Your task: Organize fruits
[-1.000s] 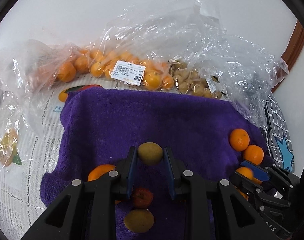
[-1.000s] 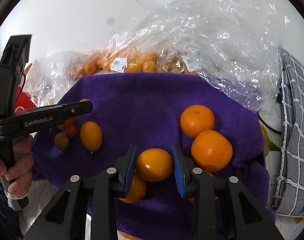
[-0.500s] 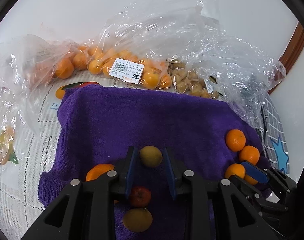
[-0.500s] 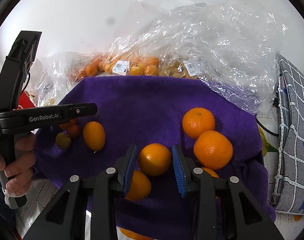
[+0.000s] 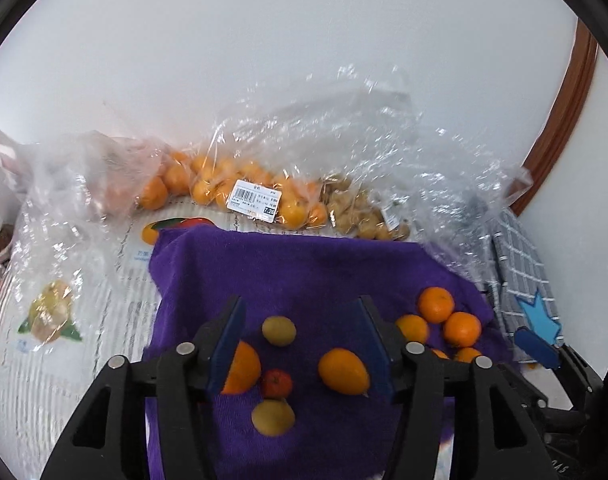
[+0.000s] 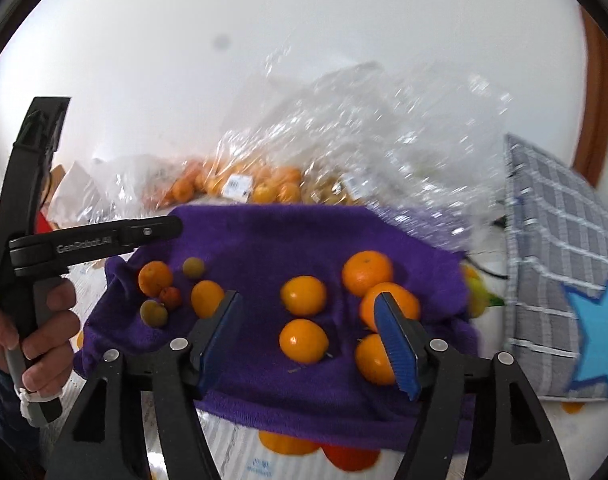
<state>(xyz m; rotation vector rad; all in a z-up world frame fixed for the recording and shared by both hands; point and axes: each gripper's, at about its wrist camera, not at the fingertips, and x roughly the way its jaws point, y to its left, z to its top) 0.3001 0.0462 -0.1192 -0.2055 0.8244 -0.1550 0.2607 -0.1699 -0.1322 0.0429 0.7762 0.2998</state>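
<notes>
A purple towel (image 5: 304,264) (image 6: 263,240) carries two groups of fruit. My left gripper (image 5: 301,344) hovers above the left group, its jaws opening with nothing gripped. Under it lie a small yellow-green fruit (image 5: 279,331), an oval orange fruit (image 5: 344,372), a tiny red one (image 5: 277,383) and a round orange (image 5: 243,368). My right gripper (image 6: 308,340) hangs over the right group, jaws also opening and holding nothing. Two oranges (image 6: 303,295) (image 6: 304,340) rest on the towel between its fingers, clear of the pads. A hand (image 6: 43,332) holds the left gripper.
Clear plastic bags lie along the towel's far edge against a white wall, one with oranges (image 5: 223,188) and one with small tan fruit (image 5: 360,216). A grey checked cloth with a blue star (image 6: 564,280) lies to the right. A printed table cover (image 5: 83,320) shows on the left.
Both grippers opened and let go: the yellow-green fruit and the orange now lie on the towel. Both grippers rose and drew back, so more of the wall shows.
</notes>
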